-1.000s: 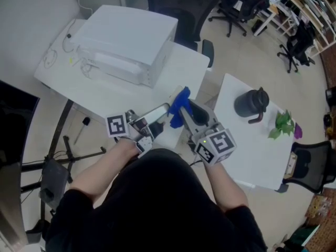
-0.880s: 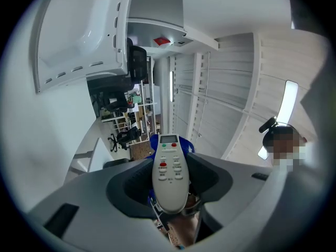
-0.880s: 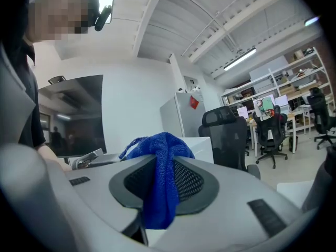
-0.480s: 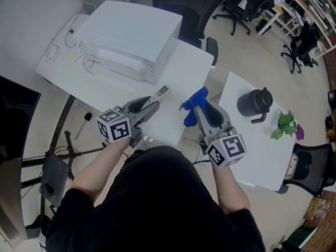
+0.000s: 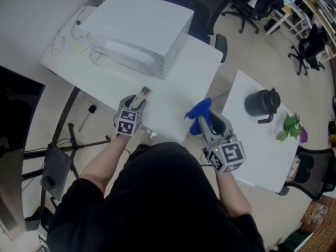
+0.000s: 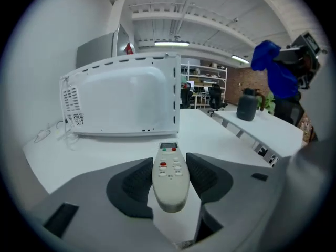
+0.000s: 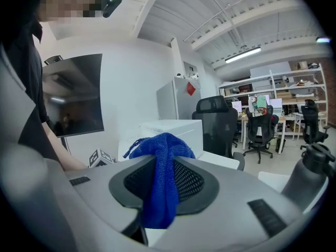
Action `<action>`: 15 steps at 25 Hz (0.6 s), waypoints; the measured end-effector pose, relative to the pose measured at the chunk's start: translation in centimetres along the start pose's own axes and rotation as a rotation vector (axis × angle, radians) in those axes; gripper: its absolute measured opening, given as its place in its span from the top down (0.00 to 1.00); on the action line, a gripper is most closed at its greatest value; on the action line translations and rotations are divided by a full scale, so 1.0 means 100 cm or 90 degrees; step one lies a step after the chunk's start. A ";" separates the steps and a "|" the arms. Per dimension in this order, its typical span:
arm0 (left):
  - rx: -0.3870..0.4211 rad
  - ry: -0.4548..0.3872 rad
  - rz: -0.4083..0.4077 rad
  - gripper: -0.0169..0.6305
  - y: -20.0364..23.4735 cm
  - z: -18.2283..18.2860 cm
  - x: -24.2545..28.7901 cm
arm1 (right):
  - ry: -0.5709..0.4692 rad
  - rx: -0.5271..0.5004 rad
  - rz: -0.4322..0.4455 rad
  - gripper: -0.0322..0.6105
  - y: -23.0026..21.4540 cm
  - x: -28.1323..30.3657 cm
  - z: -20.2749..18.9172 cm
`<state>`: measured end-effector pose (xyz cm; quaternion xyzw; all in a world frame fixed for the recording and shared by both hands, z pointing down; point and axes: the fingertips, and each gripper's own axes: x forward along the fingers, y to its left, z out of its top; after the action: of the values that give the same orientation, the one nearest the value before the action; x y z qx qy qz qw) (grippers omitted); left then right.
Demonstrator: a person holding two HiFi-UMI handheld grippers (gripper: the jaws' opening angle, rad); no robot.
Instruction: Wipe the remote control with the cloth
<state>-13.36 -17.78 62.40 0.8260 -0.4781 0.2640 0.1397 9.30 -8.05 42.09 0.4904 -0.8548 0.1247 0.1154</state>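
Note:
A light grey remote control (image 6: 170, 175) with red and green buttons lies between the jaws of my left gripper (image 6: 170, 168), which is shut on its sides. In the head view the remote (image 5: 143, 93) sticks out of the left gripper (image 5: 134, 106) over the white table (image 5: 178, 83), pointing toward the back. A blue cloth (image 7: 161, 180) hangs bunched between the pads of my right gripper (image 7: 164, 182), which is shut on it. The cloth (image 5: 199, 109) and right gripper (image 5: 206, 122) sit by the table's near right corner, apart from the remote.
A white microwave-like box (image 5: 142, 30) fills the back of the table, with cables (image 5: 58, 43) at its left. A second white table (image 5: 262, 151) at the right carries a black jug (image 5: 261, 103) and a green plant (image 5: 291, 126). Office chairs (image 5: 247, 4) stand beyond.
The remote and cloth were close together one second ago. Since then the left gripper has swung the remote left and pointed it away, and the right gripper has drawn the cloth back rightward.

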 end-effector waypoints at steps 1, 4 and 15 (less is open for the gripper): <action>-0.003 0.015 0.008 0.66 0.002 -0.010 0.005 | 0.004 -0.001 0.000 0.79 0.002 -0.001 -0.002; -0.012 0.050 0.029 0.66 0.006 -0.032 0.015 | 0.012 -0.004 -0.003 0.79 0.004 -0.003 -0.004; -0.011 0.113 0.049 0.66 0.011 -0.065 0.030 | 0.020 -0.012 0.002 0.79 0.005 -0.001 -0.006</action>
<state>-15.02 -17.35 69.41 0.7793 -0.4972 0.3372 0.1785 8.96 -7.47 42.58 0.4861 -0.8546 0.1247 0.1334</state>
